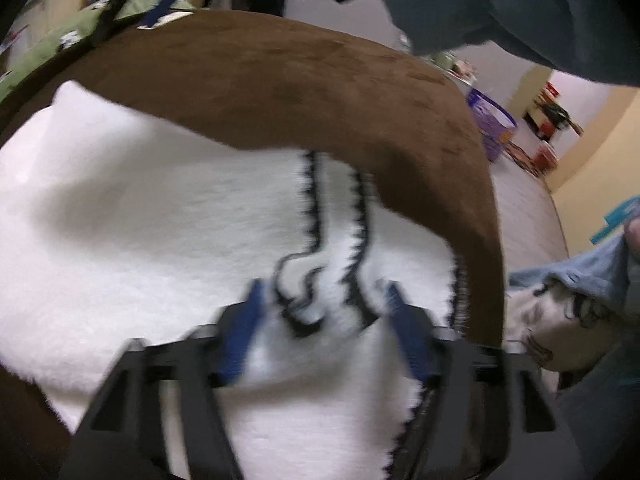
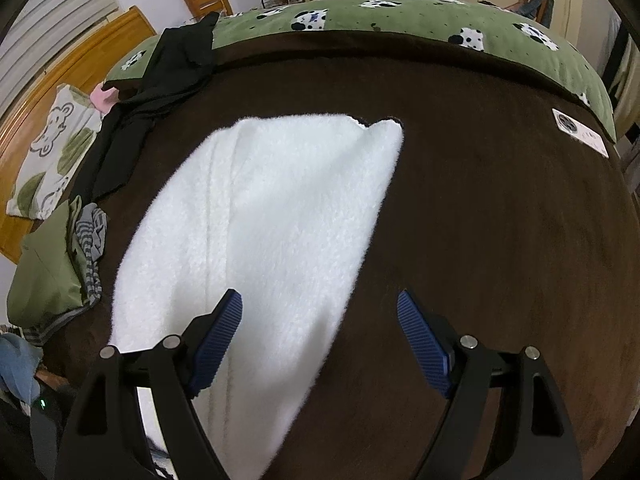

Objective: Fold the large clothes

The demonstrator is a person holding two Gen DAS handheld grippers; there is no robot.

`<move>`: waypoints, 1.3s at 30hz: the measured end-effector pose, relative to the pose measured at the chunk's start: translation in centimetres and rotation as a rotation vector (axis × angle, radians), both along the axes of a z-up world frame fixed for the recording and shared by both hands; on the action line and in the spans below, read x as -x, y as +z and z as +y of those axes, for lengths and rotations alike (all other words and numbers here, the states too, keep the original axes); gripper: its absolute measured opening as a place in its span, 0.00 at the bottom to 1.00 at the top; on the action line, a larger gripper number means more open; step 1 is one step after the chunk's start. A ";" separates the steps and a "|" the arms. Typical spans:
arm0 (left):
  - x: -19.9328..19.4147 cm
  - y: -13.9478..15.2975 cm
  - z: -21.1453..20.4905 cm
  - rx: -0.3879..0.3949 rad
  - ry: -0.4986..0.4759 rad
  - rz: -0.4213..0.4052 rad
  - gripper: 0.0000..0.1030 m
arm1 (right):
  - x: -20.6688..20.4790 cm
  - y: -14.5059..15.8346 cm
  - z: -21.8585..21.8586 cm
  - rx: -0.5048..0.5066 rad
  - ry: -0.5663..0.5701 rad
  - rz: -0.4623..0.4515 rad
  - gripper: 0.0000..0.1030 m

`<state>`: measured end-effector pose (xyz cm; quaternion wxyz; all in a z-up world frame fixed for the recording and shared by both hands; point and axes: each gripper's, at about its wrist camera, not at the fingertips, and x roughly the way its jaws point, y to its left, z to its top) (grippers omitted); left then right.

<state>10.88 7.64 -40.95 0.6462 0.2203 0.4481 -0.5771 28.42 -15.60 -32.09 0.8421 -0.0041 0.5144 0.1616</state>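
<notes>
A large garment with a brown suede outside (image 1: 304, 80) and white fleece lining (image 1: 132, 216) lies on the bed. In the left wrist view, blurred, my left gripper (image 1: 324, 304) stands open around a bunched fleece edge with black zigzag stitching (image 1: 308, 312), which sits between the blue pads (image 1: 240, 336). In the right wrist view the brown side (image 2: 480, 240) lies spread out, with a long white fleece panel (image 2: 260, 220) turned up. My right gripper (image 2: 320, 320) is open and empty just above the fleece panel's right edge.
A green cow-print blanket (image 2: 400, 12) covers the far bed. Black clothing (image 2: 168, 64), a pillow (image 2: 52, 144) and folded green and striped clothes (image 2: 60, 264) lie left. A wooden headboard (image 2: 72, 76) stands left. A purple basket (image 1: 492, 120) stands on the floor.
</notes>
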 end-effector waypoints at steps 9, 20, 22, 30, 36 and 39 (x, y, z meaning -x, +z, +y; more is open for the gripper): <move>0.8 1.6 0.1 0.000 0.045 0.019 0.88 | 0.9 0.9 -0.2 -0.002 -0.001 0.000 0.80; -8.1 9.3 4.7 0.024 0.367 -0.074 0.94 | 1.7 1.7 0.9 -0.030 0.023 0.026 0.81; -10.8 9.8 5.8 0.020 0.437 -0.102 0.94 | 2.5 1.8 1.5 -0.035 0.042 0.026 0.81; -22.0 8.5 9.3 0.047 0.750 -0.180 0.94 | 6.8 -0.4 3.7 -0.085 0.120 0.061 0.81; -26.0 4.7 9.6 0.032 0.896 -0.155 0.94 | 9.2 -4.4 5.8 -0.113 0.168 0.163 0.67; -26.7 3.3 9.1 0.010 0.924 -0.126 0.94 | 10.3 -6.0 6.4 -0.127 0.175 0.209 0.47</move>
